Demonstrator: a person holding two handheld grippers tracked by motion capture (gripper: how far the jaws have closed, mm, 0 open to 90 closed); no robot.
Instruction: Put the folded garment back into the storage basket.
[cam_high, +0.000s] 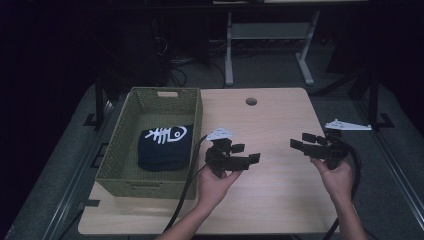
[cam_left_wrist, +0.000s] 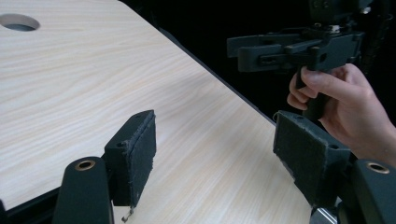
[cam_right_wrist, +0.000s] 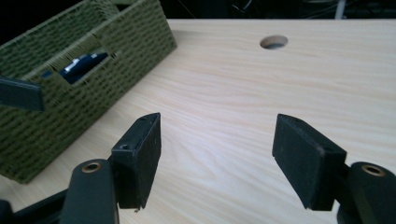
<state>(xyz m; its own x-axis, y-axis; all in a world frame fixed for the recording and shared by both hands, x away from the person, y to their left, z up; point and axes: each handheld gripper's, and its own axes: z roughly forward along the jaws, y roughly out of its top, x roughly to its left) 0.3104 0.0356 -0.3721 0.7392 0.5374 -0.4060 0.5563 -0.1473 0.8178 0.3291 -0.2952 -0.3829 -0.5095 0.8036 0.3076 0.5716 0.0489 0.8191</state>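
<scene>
Left gripper (cam_high: 248, 156) above middle of desk (cam_high: 270, 195), just right of basket (cam_high: 116, 150); jaws apart, nothing between, bare wood below in left gripper view (cam_left_wrist: 215, 154). Right gripper (cam_high: 300, 141) over right part of desk, well apart from left; jaws apart, empty, in right gripper view (cam_right_wrist: 217, 154). Both grippers point toward each other. Green woven basket on desk left side; folded dark cloth (cam_high: 165, 147) with white fishbone print lies inside. Round hole (cam_high: 251, 101) near far desk edge.
</scene>
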